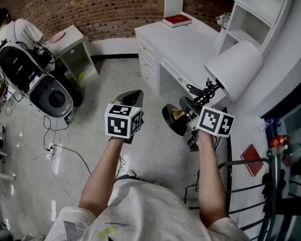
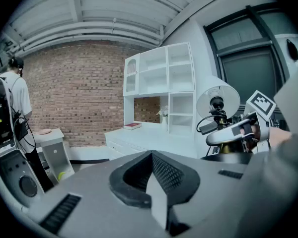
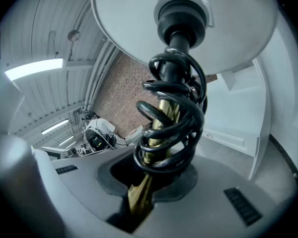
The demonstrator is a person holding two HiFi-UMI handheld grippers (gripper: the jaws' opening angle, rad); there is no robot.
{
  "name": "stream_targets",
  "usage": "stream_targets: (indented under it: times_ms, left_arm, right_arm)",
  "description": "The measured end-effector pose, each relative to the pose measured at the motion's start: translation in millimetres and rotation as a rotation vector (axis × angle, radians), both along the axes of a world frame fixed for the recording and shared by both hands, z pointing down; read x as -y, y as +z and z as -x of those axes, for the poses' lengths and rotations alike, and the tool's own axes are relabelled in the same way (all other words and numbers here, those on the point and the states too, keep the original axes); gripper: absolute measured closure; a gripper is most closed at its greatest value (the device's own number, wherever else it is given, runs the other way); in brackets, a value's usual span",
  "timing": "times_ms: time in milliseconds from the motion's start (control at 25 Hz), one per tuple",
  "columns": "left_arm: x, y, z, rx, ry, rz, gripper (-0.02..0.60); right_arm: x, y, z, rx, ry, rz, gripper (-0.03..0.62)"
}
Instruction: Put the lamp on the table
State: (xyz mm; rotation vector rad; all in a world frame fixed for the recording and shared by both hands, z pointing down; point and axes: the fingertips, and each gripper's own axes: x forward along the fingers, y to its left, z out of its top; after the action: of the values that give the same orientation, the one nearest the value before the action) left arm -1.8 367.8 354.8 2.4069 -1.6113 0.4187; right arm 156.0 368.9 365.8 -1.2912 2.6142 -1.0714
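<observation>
The white-shaded, brass-stemmed lamp (image 1: 236, 69) is clamped by the right gripper (image 1: 186, 115) beside the desk (image 1: 190, 41). The left gripper (image 1: 132, 98) is closed and empty. The lamp's black base (image 1: 169, 120) is partly hidden behind the right gripper.

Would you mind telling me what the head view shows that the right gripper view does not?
Only the head view: the red book on the white desk, the lamp's round black base, the left gripper. Only the right gripper view: the right gripper clamped on the brass lamp stem, the ceiling light strip. Both: the white lampshade and brick wall.
</observation>
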Motion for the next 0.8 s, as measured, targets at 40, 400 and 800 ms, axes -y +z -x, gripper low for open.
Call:
stream_targets:
  times_ms: [40, 400, 800]
  left_arm:
    - [1.5, -0.3, 0.5, 0.002, 0.000, 0.001, 0.589]
    - [6.7, 1.2, 0.0, 0.022, 0.011, 0.005, 0.589]
    - [30.7, 10.1, 3.0, 0.006, 0.022, 0.005, 0.589]
  right_arm:
    - [1.0, -0.1, 1.3, 0.001, -0.002, 0.001, 0.520]
    - [7.5, 6.6, 5.0, -0.009, -0.014, 0.008, 0.520]
    - [28.7, 13.1, 15.8, -0.018, -0.027, 0.009, 0.520]
